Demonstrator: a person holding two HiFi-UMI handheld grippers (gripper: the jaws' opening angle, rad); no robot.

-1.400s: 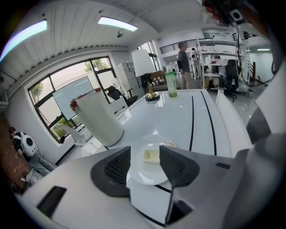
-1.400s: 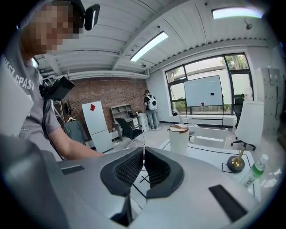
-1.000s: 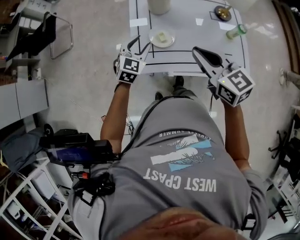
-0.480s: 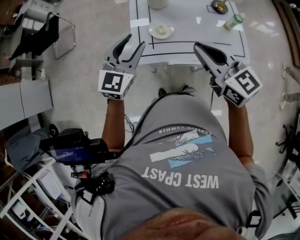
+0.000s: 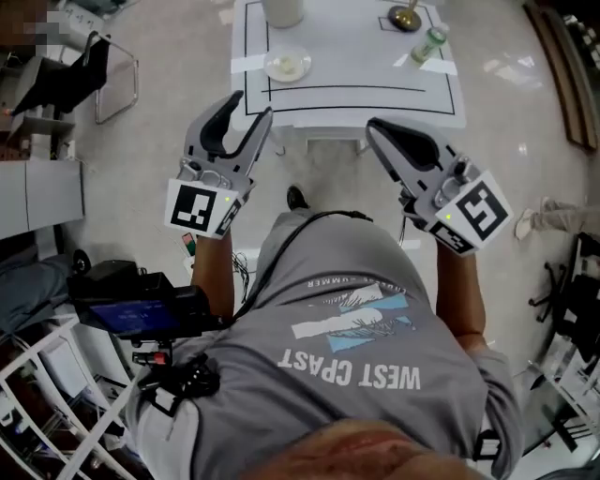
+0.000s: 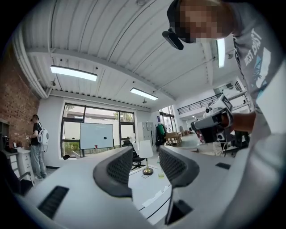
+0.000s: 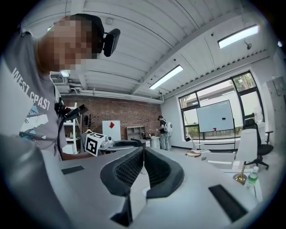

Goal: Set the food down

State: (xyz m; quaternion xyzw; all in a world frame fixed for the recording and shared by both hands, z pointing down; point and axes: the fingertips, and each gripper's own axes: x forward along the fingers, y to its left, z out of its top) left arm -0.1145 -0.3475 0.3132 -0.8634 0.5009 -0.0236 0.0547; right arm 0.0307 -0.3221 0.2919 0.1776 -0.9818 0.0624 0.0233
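A small pale piece of food (image 5: 288,62) lies on a white plate (image 5: 273,68) at the near left of the white table (image 5: 356,56). Both grippers hang in the air short of the table's near edge. My left gripper (image 5: 248,107) is open with nothing between its jaws; in the left gripper view (image 6: 147,166) the table shows through the gap. My right gripper (image 5: 377,129) is shut and holds nothing, and its dark pads (image 7: 129,170) meet in the right gripper view.
On the table stand a white cylinder (image 5: 282,9), a brass-based lamp (image 5: 405,17) and a green bottle (image 5: 429,44). A chair (image 5: 98,70) stands left of the table, with shelves and gear at the lower left. A person with a backpack (image 6: 37,143) stands far off by the windows.
The table has slid up and away in the head view. Both grippers have drawn back from its near edge, and the left one has left the plate. Jaw states are unchanged.
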